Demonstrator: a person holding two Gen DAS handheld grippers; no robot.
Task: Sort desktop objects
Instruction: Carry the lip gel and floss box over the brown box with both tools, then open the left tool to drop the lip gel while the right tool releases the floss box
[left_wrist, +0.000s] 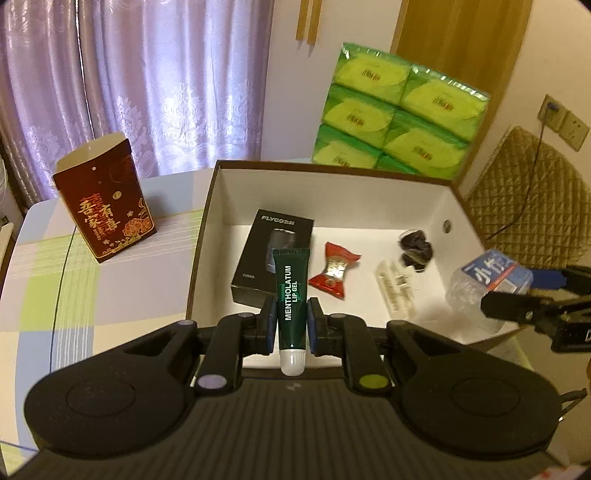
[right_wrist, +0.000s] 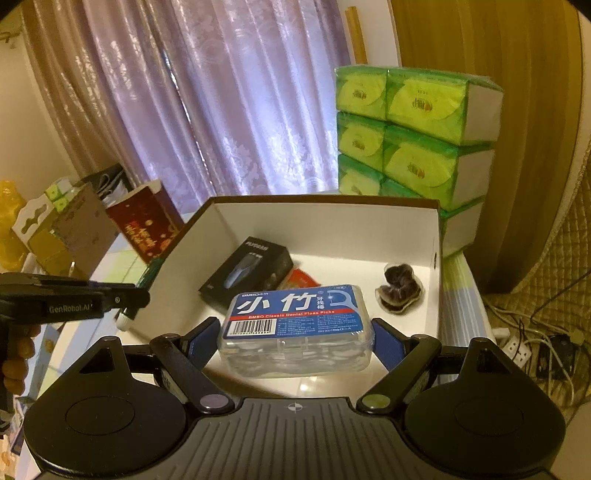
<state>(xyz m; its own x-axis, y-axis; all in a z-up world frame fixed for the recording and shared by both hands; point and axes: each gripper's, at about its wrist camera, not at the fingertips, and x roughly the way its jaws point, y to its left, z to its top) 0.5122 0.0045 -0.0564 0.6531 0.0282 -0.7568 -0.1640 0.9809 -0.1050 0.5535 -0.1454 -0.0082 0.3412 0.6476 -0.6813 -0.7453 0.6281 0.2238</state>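
My left gripper (left_wrist: 291, 322) is shut on a dark green lip gel tube (left_wrist: 291, 291), white cap toward me, held over the near edge of the open white box (left_wrist: 332, 192). My right gripper (right_wrist: 295, 341) is shut on a clear floss pick case (right_wrist: 295, 325) with a blue label, held over the box's near side. Inside the box lie a black shaver package (left_wrist: 273, 254), a red candy wrapper (left_wrist: 332, 273), a clear packet (left_wrist: 397, 291) and a dark hair scrunchie (left_wrist: 415, 251). The floss pick case (left_wrist: 487, 280) and the right gripper show at the right edge of the left wrist view.
A dark red gift carton (left_wrist: 107, 199) stands on the checked tablecloth (left_wrist: 74, 295) left of the box. Stacked green tissue packs (left_wrist: 391, 114) rise behind the box. A quilted chair (left_wrist: 532, 195) is to the right. Cardboard packaging (right_wrist: 62, 229) sits at the far left; cables and a power strip (right_wrist: 524, 347) lie on the floor.
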